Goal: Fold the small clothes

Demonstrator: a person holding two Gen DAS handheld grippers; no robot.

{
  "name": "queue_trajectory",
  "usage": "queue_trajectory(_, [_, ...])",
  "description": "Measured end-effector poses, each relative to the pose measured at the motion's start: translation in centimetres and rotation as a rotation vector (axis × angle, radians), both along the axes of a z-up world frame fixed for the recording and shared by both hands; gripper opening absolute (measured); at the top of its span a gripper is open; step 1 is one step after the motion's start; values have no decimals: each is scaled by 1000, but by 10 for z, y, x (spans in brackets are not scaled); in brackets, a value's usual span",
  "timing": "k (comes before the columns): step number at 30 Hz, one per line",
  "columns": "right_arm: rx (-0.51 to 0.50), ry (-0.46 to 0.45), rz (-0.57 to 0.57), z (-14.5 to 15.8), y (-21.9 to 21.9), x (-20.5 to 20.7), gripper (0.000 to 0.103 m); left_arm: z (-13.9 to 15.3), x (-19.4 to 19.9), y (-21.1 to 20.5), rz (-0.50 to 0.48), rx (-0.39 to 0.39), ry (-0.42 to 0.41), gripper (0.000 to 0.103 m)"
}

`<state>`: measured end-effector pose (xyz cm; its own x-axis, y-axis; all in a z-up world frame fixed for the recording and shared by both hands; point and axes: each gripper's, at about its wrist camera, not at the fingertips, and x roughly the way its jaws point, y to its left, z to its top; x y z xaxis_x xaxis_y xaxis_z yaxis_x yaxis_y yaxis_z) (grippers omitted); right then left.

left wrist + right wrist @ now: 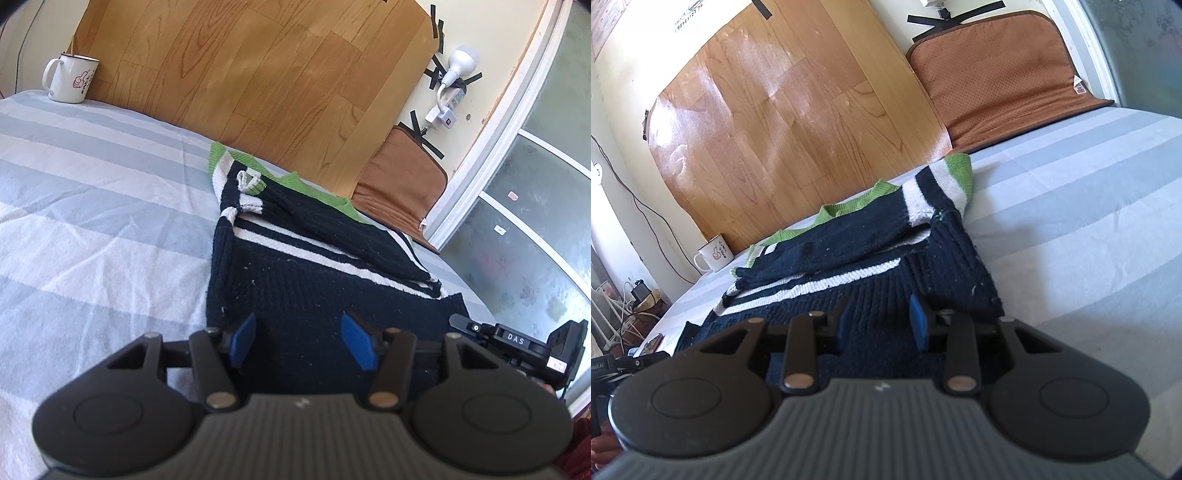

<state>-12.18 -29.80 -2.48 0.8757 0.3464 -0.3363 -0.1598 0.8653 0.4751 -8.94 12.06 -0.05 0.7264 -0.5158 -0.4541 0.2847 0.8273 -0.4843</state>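
Note:
A small navy knit sweater (314, 291) with white stripes and green trim lies flat on the striped bed (92, 206), sleeves folded across its body. It also shows in the right wrist view (857, 280). My left gripper (301, 341) is open, its blue pads over the sweater's near hem at the left side. My right gripper (882, 323) is open over the near hem toward the sweater's right side. Neither holds cloth. The right gripper's body (517, 343) shows at the lower right of the left wrist view.
A white enamel mug (70, 77) stands at the bed's far left corner, also in the right wrist view (714, 253). A wood-pattern panel (258, 74) and a brown cushion (399, 184) lean on the wall. A lamp and power strip (454, 81) hang there.

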Motion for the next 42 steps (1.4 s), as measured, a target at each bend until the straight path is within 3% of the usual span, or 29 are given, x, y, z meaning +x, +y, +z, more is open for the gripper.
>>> queue_trajectory(13, [-4,-2,15,0,-2,-1,37,5,2,2,-6,-23,11,59])
queue_trajectory(21, [-6,-6,19,-1,-3,-1,37,23,10,10,1,-60,-42,59])
queue_trajectory(29, [-7,-8,27,-1,-4,-2,37,3,21,-4,-27,-22,30,58])
queue_trajectory(42, [-10,-11,30,-2,-4,-2,37,2,19,-1,-31,-30,27,58])
